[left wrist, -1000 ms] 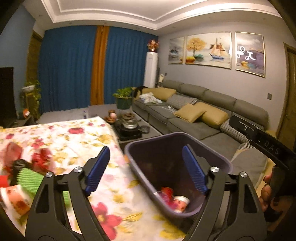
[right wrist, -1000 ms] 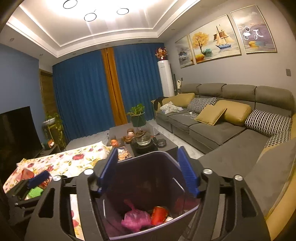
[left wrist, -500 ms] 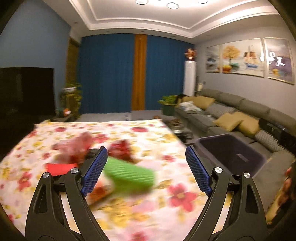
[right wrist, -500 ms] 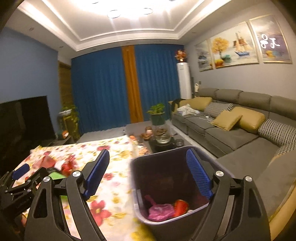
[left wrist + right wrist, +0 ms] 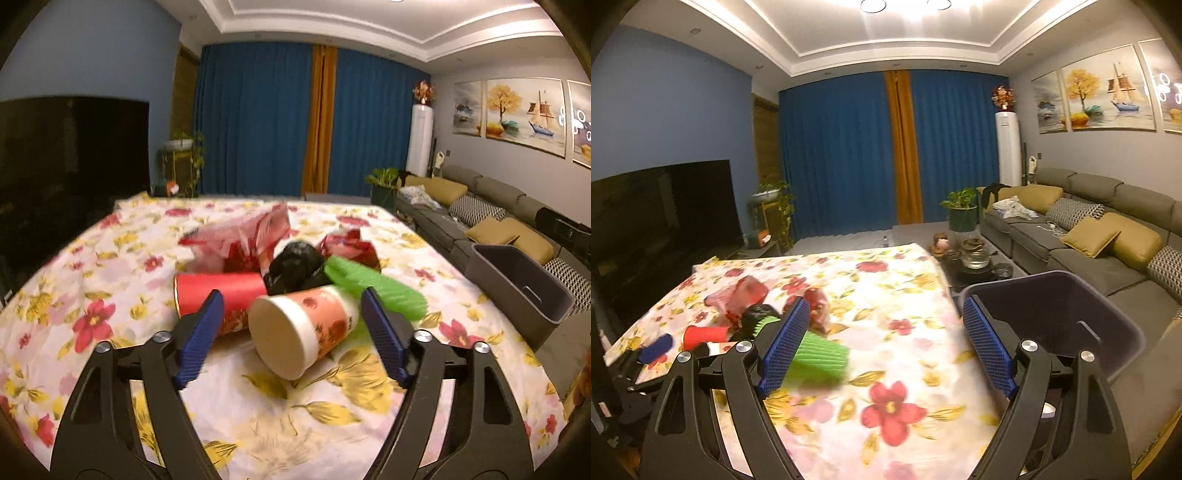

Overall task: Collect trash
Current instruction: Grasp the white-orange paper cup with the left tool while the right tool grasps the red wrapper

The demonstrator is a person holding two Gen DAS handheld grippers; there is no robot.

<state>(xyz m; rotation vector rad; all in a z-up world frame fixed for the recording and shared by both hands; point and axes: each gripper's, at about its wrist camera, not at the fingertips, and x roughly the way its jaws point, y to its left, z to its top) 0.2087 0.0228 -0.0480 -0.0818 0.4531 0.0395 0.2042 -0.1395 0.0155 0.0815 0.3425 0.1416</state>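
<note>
Trash lies heaped on the floral tablecloth (image 5: 110, 295). A tipped paper cup (image 5: 303, 328) with red print lies between the jaws of my open left gripper (image 5: 291, 339). Behind it lie a red cup (image 5: 218, 291), a black bag (image 5: 295, 266), a green ribbed cup (image 5: 376, 291), a pink bag (image 5: 240, 236) and a red wrapper (image 5: 351, 245). The dark bin (image 5: 517, 284) stands off the table's right edge. My right gripper (image 5: 884, 347) is open and empty above the cloth, with the green cup (image 5: 816, 358) by its left finger and the bin (image 5: 1056, 317) behind its right one.
A grey sofa (image 5: 1089, 229) with yellow cushions runs along the right wall. A low coffee table (image 5: 971, 258) with a teapot stands beyond the floral table. A dark TV (image 5: 661, 210) is at the left. My left gripper shows in the right wrist view (image 5: 653, 350).
Both grippers swung left, away from the bin and toward the trash pile. My left gripper came close to the tipped paper cup, which now lies between its open jaws.
</note>
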